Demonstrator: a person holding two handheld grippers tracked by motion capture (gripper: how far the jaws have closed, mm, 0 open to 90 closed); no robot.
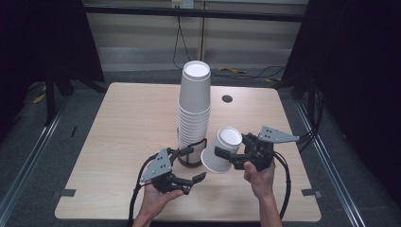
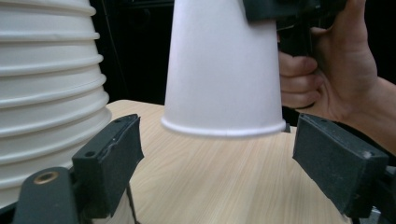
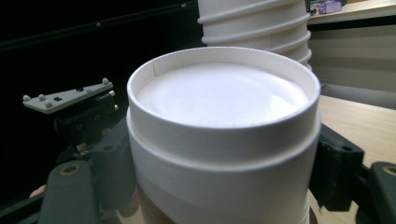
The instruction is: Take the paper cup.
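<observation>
A tall stack of upside-down white paper cups [image 1: 194,109] stands mid-table. My right gripper [image 1: 231,159] is shut on a single white cup [image 1: 221,150], held tilted just right of the stack's base with its mouth down and to the left. In the right gripper view that cup [image 3: 219,140] sits between the jaws, base toward the camera. My left gripper [image 1: 193,165] is open at the foot of the stack, one jaw close to the stack's base. In the left gripper view the held cup [image 2: 224,70] hangs above the table beyond the open gripper [image 2: 224,158], and the stack [image 2: 46,93] is at the left.
The wooden table [image 1: 127,123] has a small dark hole [image 1: 227,99] near its far side. Black frames and cables stand behind the table. The person's right hand [image 2: 336,70] shows beyond the cup.
</observation>
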